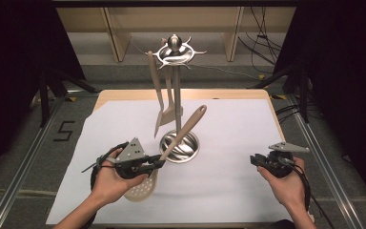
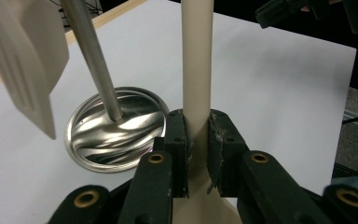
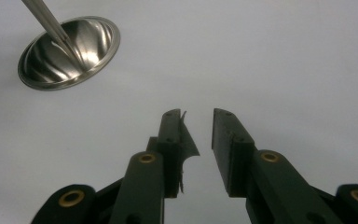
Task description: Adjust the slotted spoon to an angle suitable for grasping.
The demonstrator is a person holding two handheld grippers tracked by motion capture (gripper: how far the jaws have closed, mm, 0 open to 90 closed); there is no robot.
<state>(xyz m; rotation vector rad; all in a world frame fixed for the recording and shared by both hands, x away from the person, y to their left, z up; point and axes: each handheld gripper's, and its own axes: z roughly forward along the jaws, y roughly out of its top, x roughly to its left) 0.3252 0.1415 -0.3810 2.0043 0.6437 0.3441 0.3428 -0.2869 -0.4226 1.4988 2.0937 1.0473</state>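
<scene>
One cream plastic slotted spoon [image 1: 181, 133] is pinched by the left gripper [image 1: 158, 163] fingers, handle slanting up-right toward the steel rack [image 1: 175, 52], while the right gripper [image 1: 256, 160] fingers sit spread, empty.

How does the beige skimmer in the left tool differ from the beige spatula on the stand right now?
The beige perforated skimmer is clamped in the left tool and tilted, handle up; the beige slotted spatula hangs straight down from the steel stand, ungripped. The skimmer's head is round, the spatula's flat and angular. Both share a beige colour.
</scene>
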